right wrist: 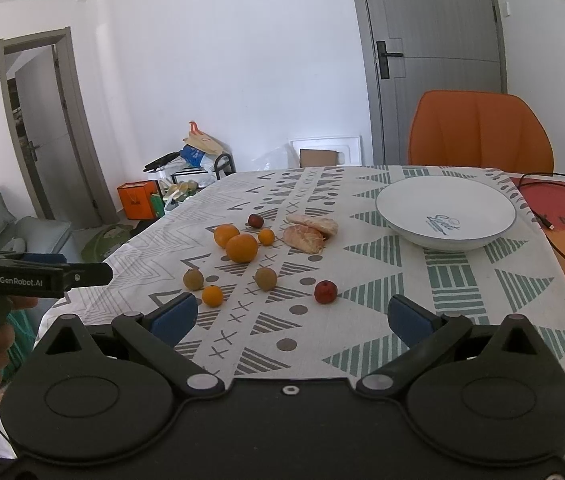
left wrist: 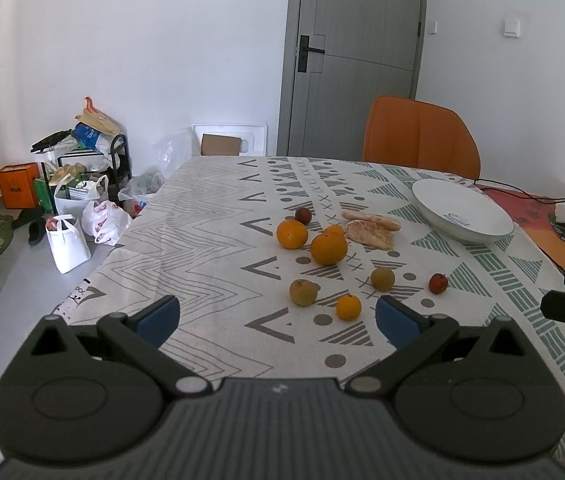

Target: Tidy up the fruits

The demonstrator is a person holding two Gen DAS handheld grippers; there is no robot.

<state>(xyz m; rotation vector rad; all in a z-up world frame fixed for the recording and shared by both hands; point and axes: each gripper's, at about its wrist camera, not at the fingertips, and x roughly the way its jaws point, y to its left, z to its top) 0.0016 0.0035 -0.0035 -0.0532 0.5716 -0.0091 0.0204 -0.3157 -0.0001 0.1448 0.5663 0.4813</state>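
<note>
- Fruits: loose on tablecloth, centre-left of bowl.
- Left gripper: jaws apart, empty.
- Right gripper: jaws apart, empty.
- Risk: round fruit may roll off if nudged.

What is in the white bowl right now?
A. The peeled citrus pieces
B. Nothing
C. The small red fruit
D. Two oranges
B. The white bowl shows only its bare printed inside, while the oranges, the small red fruit and the peeled citrus pieces all lie on the tablecloth.
</note>
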